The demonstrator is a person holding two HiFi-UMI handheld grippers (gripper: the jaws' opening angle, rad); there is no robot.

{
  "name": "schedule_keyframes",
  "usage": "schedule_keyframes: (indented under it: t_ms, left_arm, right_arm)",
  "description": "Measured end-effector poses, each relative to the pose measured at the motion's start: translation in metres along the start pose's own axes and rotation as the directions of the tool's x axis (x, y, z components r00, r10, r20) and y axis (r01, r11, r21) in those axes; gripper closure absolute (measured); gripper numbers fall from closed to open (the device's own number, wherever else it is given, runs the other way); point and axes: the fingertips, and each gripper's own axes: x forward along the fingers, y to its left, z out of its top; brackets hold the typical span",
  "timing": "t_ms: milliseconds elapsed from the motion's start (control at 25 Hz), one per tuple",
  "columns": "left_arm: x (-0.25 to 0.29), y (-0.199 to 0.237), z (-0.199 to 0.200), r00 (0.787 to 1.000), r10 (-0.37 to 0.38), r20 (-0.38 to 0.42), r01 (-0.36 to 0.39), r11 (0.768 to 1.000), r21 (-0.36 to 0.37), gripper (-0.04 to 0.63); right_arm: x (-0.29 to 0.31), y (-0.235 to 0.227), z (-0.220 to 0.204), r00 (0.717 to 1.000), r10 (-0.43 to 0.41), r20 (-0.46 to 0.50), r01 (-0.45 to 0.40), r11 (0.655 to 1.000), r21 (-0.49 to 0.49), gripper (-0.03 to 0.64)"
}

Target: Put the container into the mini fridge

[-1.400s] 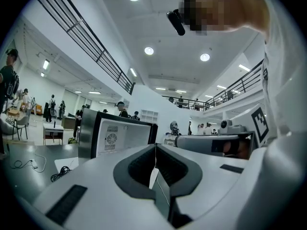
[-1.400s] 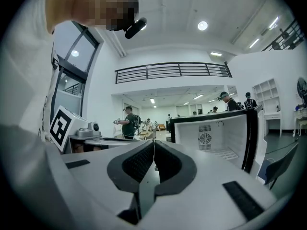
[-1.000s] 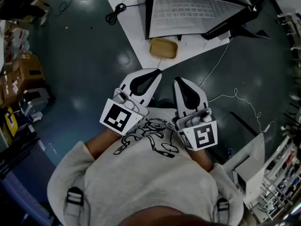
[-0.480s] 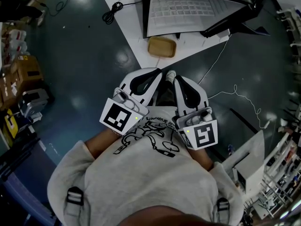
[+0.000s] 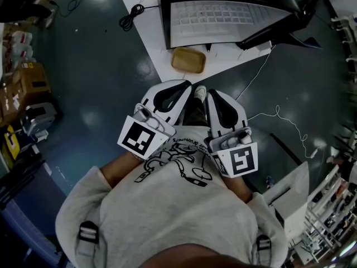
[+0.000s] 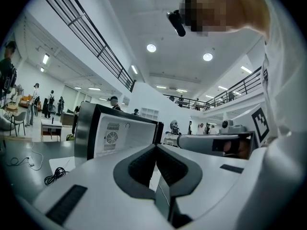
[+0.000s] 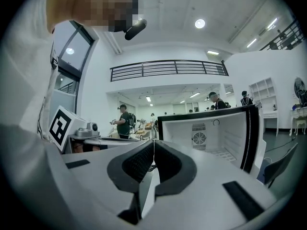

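Observation:
In the head view a tan, shallow container [image 5: 188, 60] lies on a low white table [image 5: 150, 49], just in front of the mini fridge [image 5: 223, 15]. The fridge stands open with its white inside showing. My left gripper [image 5: 187, 86] and right gripper [image 5: 210, 95] are held side by side close to my chest, pointing at the container from short of the table. Both are shut with nothing between the jaws. The left gripper view shows its closed jaws [image 6: 156, 148] and the fridge [image 6: 115, 138] beyond. The right gripper view shows its closed jaws [image 7: 153, 143] and the fridge's open inside [image 7: 216, 138].
The fridge's black door [image 5: 279, 27] swings out to the right. A coiled black cable [image 5: 132, 18] lies on the table's left corner. A thin white cable [image 5: 279, 116] trails over the dark floor at right. Boxes [image 5: 28, 82] line the left side. Several people stand far off.
The table, container and fridge have slid down and left in the head view, showing more of the fridge. A shoe now shows between the grippers. Both grippers stay shut and still.

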Motion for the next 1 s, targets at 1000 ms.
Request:
schedule_keyframes:
  t_ms: [1000]
  left_arm:
    - [0.133, 0.027, 0.023, 0.983, 0.175, 0.046, -0.176, 0.984, 0.005, 0.577]
  right_arm:
    - [0.046, -0.136, 0.029, 0.984, 0.175, 0.014, -0.175, 0.984, -0.020, 0.589]
